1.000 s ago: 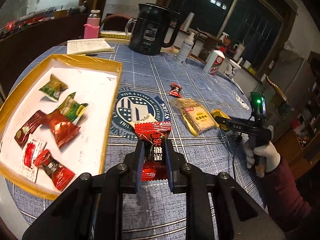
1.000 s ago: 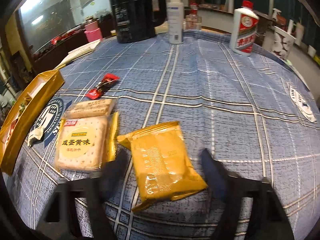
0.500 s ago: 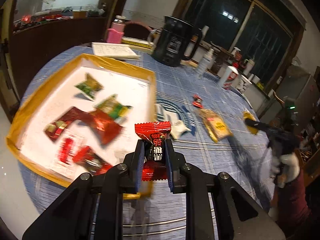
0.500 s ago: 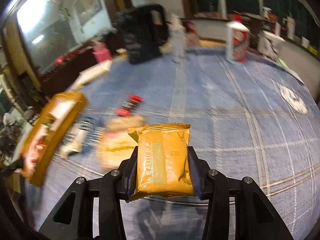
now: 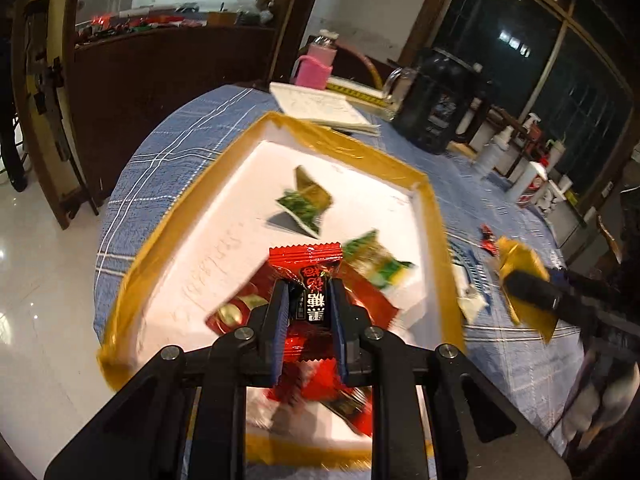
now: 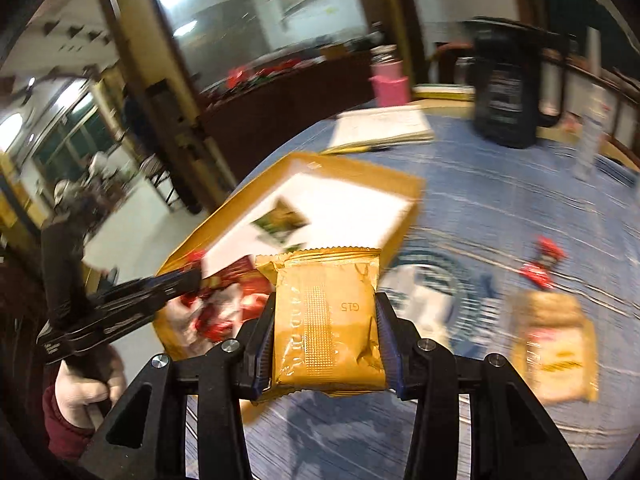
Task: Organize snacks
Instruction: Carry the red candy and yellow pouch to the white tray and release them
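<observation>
Left gripper [image 5: 308, 312] pinches a red foil candy sachet [image 5: 306, 276] above the gold-rimmed white tray [image 5: 352, 152]; right gripper [image 6: 326, 320] clamps a golden foil biscuit packet [image 6: 326, 312] right of it. Release each low, onto bare tray floor.

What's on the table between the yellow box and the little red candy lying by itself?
A small white packet lies there on the round blue badge print of the tablecloth, beside the yellow box and short of the red candy. The left wrist view shows it best.
</observation>
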The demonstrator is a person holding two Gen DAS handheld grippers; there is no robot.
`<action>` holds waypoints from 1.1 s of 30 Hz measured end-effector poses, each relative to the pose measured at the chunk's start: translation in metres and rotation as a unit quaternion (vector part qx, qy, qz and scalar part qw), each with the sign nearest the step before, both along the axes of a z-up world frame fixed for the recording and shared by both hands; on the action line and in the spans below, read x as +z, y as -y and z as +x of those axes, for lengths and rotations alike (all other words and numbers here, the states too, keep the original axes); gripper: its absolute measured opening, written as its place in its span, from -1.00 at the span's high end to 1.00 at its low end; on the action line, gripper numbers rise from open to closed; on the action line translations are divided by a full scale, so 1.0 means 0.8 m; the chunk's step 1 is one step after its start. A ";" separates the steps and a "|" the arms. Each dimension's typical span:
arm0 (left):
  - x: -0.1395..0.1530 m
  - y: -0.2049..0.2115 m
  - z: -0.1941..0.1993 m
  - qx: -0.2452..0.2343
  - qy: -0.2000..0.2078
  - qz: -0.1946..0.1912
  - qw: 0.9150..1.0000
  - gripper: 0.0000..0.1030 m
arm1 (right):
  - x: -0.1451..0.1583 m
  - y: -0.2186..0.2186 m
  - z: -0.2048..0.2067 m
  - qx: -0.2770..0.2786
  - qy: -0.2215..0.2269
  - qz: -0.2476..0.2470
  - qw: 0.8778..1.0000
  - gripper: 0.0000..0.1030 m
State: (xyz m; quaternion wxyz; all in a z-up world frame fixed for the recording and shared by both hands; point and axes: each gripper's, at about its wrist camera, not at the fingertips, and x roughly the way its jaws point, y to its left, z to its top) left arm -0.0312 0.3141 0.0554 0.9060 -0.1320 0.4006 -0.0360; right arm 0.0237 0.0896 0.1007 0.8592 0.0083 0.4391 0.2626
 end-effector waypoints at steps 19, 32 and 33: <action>0.044 -0.025 -0.040 0.035 0.059 -0.024 0.997 -0.32 | -0.051 -0.103 0.053 -0.004 -0.014 -0.021 1.000 0.00; 0.061 0.044 -0.113 0.029 0.086 -0.091 0.992 -0.44 | 0.007 0.020 -0.045 -0.058 0.047 0.077 0.994 -0.18; 0.062 0.053 -0.114 0.029 0.082 -0.085 0.993 -0.44 | 0.008 0.030 -0.050 -0.060 0.048 0.080 0.994 -0.19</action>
